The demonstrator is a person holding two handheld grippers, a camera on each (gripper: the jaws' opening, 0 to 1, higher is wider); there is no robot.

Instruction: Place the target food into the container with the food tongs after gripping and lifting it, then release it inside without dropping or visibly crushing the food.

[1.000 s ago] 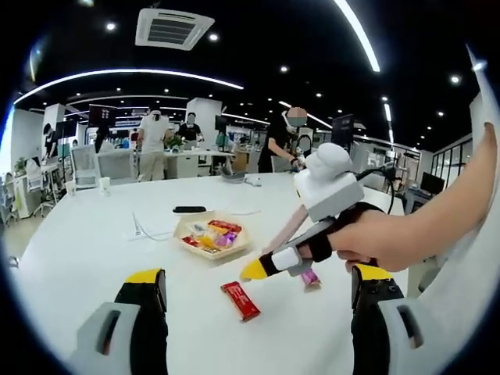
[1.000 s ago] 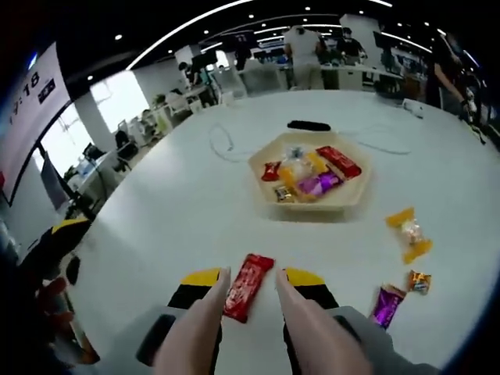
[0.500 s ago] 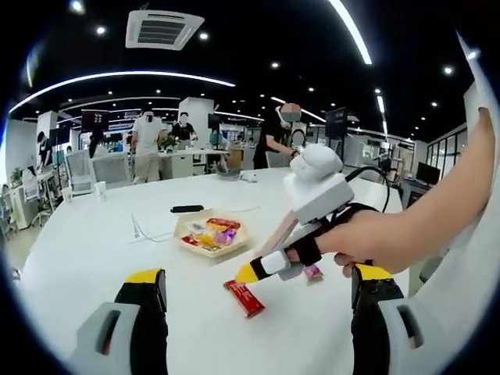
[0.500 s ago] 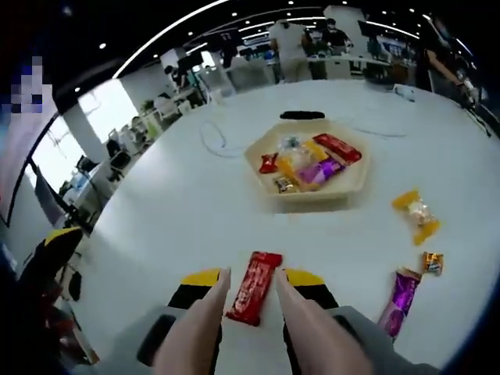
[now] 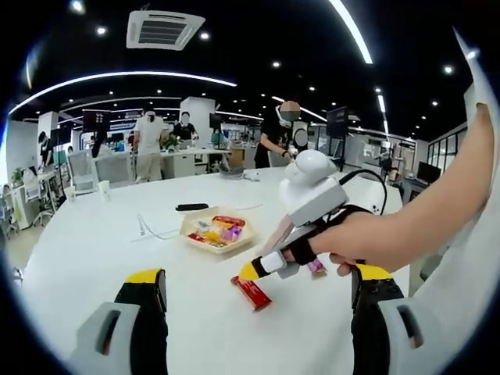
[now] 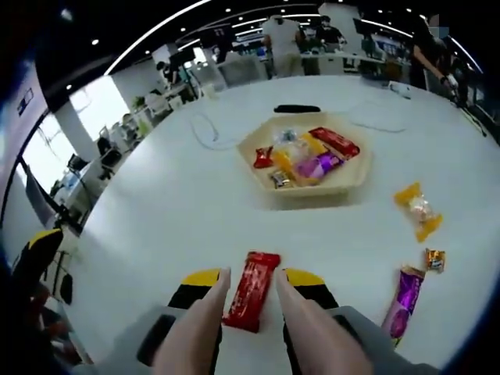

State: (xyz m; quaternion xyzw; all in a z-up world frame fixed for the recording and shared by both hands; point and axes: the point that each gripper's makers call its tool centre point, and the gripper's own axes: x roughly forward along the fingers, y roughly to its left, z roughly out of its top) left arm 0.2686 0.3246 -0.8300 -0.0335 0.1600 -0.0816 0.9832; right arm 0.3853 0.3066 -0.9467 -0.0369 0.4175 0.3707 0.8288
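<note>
A red wrapped bar (image 6: 251, 291) lies flat on the white table, between the two beige tong arms (image 6: 205, 320) of my right gripper (image 6: 253, 278). The arms stand on either side of it, open, with its edges close to them. From the left gripper view, a hand holds that right gripper (image 5: 251, 270), tips down at the same red bar (image 5: 253, 292). The beige hexagonal tray (image 6: 312, 195) with several wrapped snacks stands further off, also the tray (image 5: 195, 242) behind the bar. My left gripper (image 5: 258, 275) is wide open and holds nothing.
A yellow wrapped candy (image 6: 418, 209), a small orange candy (image 6: 434, 259) and a purple wrapper (image 6: 405, 301) lie right of the bar. A black device (image 6: 297, 108) and a white cable (image 6: 207, 129) sit beyond the tray. People stand at far desks (image 5: 148, 144).
The red bar now sits a little deeper between the right tong arms. In the left gripper view the right gripper has come lower over the bar. Jaw spacing looks unchanged.
</note>
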